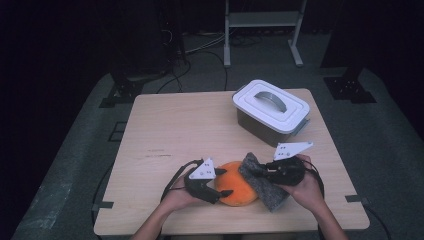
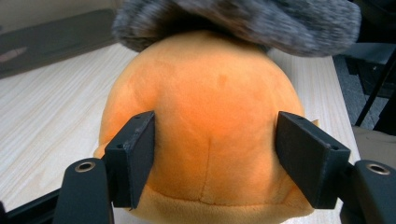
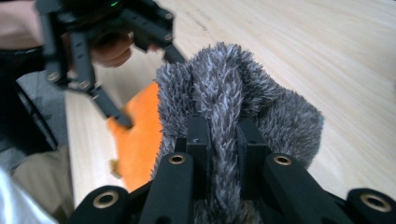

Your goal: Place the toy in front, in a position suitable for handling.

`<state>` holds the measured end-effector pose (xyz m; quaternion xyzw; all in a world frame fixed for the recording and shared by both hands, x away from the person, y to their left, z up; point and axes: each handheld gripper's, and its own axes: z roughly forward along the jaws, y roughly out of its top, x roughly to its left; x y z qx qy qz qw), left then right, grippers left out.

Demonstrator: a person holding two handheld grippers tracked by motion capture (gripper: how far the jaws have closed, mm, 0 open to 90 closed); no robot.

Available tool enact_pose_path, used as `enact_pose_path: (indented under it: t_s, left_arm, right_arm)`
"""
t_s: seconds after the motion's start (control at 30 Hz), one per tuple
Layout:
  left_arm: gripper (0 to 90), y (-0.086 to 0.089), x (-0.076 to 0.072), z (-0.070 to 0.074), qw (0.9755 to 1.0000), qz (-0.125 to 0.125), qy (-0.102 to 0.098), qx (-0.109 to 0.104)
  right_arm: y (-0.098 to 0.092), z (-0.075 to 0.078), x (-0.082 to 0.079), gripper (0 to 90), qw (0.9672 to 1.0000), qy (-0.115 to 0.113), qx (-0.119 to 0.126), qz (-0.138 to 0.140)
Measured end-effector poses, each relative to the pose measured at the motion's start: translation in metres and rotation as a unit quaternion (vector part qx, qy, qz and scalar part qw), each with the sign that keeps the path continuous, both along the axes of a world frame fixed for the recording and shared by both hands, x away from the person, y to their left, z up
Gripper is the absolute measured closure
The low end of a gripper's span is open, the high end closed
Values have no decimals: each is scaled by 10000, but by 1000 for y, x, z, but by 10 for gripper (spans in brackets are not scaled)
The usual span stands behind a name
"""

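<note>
1. Jaws of the right gripper (image 3: 219, 140) are clenched on a fold of the fuzzy grey fabric piece (image 3: 233, 93), pinching it tight between the two black pads.
2. Jaws of the left gripper (image 2: 215, 158) straddle the round orange plush toy (image 2: 205, 116), one pad at each flank and touching the fur; whether they truly squeeze it cannot be told.
3. From the high view, the grey fabric (image 1: 262, 182) drapes over the right-hand edge of the orange toy (image 1: 235, 190), its long axis slanting from the far side toward the person. The right gripper (image 1: 272, 174) sits on it; the left gripper (image 1: 220, 182) flanks the toy's left side.
4. Any next move likely turns on that overlap: fabric lies atop and right of the toy.
5. Both rest on the wooden tabletop (image 1: 175, 130), near its front edge. The toy's face and underside are hidden.
</note>
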<state>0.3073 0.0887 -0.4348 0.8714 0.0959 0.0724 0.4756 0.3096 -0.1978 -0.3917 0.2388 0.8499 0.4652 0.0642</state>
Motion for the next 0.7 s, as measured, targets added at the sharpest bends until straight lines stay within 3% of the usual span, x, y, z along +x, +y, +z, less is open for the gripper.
enact_pose_path:
  t_s: [0.1,0.3,0.37,0.47,0.53,0.63,0.7]
  left_arm:
    - [271,2,1,3,10000,15,56,-56]
    - [213,3,0,14,9993,150,8,-330]
    - [216,0,-1,12,9995,107,43,-286]
    - [260,-4,-5,9,9999,37,-56,-142]
    - [278,-6,-6,9,9999,29,-144,-60]
    - [301,-10,-11,8,9994,-132,-308,-63]
    - [302,-13,-14,9,9989,-196,-429,84]
  right_arm:
    - [5,-9,3,777,9997,135,-216,42]
    - [3,-15,-7,775,9987,309,-229,321]
    - [2,-17,-11,776,9981,363,-206,449]
    - [4,-15,-14,776,9974,406,-259,543]
    - [6,-8,-18,782,9980,219,-295,519]
    - [10,4,-18,782,9989,23,-31,468]
    - [16,6,-16,780,9990,-60,-114,437]
